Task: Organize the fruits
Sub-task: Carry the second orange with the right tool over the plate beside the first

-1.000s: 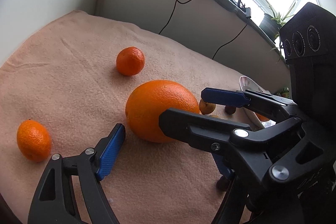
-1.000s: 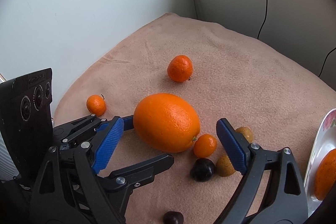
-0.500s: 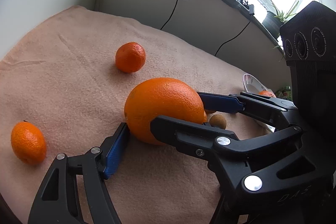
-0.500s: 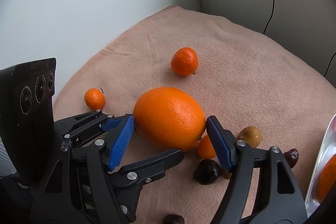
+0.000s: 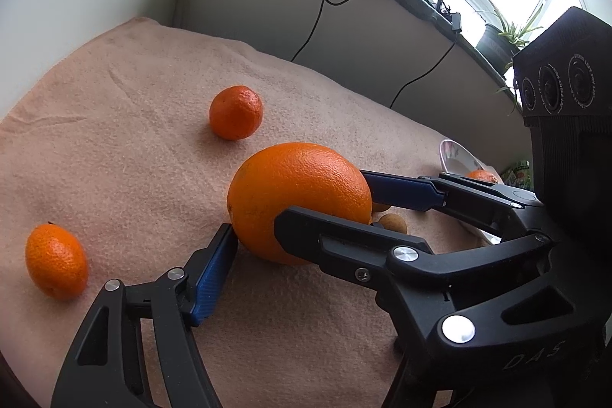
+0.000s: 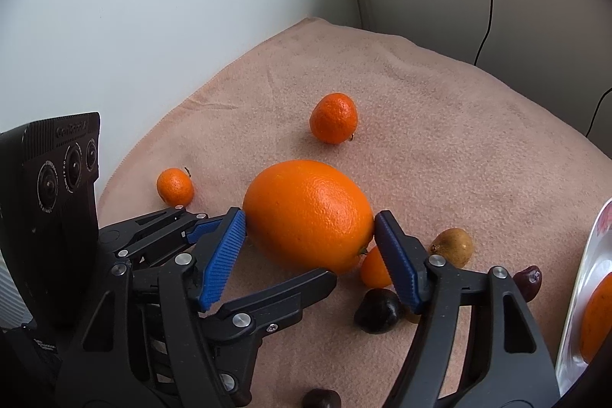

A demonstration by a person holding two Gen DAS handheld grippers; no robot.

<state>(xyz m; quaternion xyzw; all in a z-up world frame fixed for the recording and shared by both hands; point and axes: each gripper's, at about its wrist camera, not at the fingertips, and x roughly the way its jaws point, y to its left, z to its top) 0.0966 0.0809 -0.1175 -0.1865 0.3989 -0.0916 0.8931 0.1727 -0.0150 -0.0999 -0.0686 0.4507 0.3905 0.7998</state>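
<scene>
A large orange (image 6: 306, 213) lies on the peach cloth (image 6: 440, 140), and both grippers hold it. My right gripper (image 6: 310, 217) is shut on the large orange, its blue pad tips pressing the left and right ends. My left gripper (image 5: 306, 228) is also shut on it. Its near blue fingertip (image 5: 228, 230) touches the orange's (image 5: 298, 194) lower left, and its other finger is hidden behind the right gripper (image 5: 321, 197). Seen from the right wrist, the left gripper (image 6: 279, 251) comes in from the lower left, one black finger running under the orange's front.
Two mandarins (image 6: 333, 117) (image 6: 175, 186) lie farther off on the cloth. A kumquat (image 6: 373, 268), a yellow-brown fruit (image 6: 453, 247) and dark fruits (image 6: 378, 310) (image 6: 529, 282) crowd the orange's right. A white plate (image 6: 589, 274) at right holds an orange fruit (image 6: 596, 320). Walls and cables stand behind.
Both grippers' jaws have closed in from standing apart from the large orange to touching it. The orange and the other fruits have stayed in place.
</scene>
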